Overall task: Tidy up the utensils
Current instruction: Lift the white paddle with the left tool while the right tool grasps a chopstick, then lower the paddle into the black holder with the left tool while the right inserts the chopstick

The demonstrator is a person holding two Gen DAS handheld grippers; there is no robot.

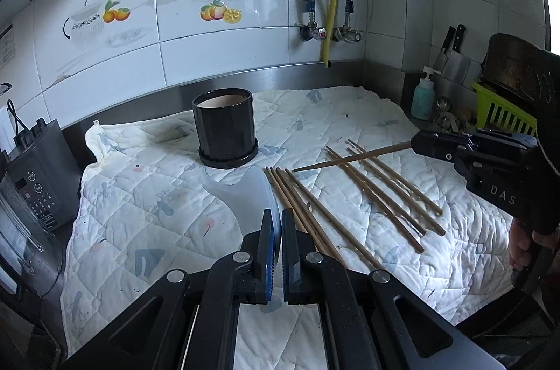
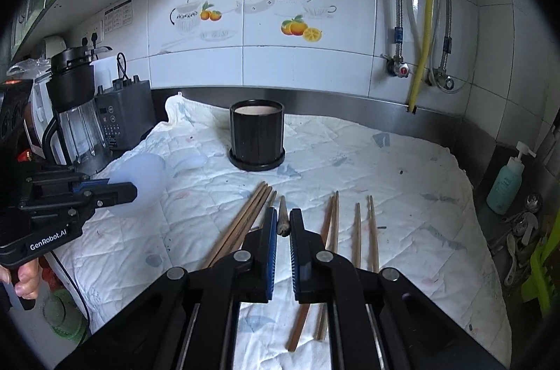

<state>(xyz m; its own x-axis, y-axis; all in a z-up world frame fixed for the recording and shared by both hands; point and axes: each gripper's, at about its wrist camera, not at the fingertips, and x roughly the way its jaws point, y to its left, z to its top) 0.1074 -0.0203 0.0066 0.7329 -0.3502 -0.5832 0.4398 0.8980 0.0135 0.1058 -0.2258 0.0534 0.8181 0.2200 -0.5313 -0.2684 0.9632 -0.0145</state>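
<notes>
1. My right hand-held gripper (image 2: 282, 223) is pinched on a single chopstick (image 2: 282, 218). In my right wrist view the stick runs straight ahead between the pads towards 12 o'clock, so I see mostly its butt end and its foreshortened length.

2. From my left wrist view the same chopstick (image 1: 353, 158) sticks out of the right hand-held gripper (image 1: 418, 142) with its long axis nearly level, and its free tip points towards 9 o'clock, clear above the loose sticks.

3. The black holder (image 2: 257, 133) is where I judge the stick belongs. It stands upright on the quilted cloth (image 2: 402, 195) over the worktop, at 12 o'clock from my right hand-held gripper and well apart from it. Its open mouth faces up.

4. So the stick lies along the line to the holder but roughly flat. I judge that I must tip it to near upright before lowering it in.

5. My left hand-held gripper (image 1: 281, 221) is pressed on the edge of a translucent plastic scoop (image 1: 252, 195). The holder (image 1: 225, 132) lies at about 11 o'clock from it.

6. The remaining chopsticks (image 1: 381, 191) lie on the cloth, in two loose groups, and fan away towards 11 o'clock.
</notes>
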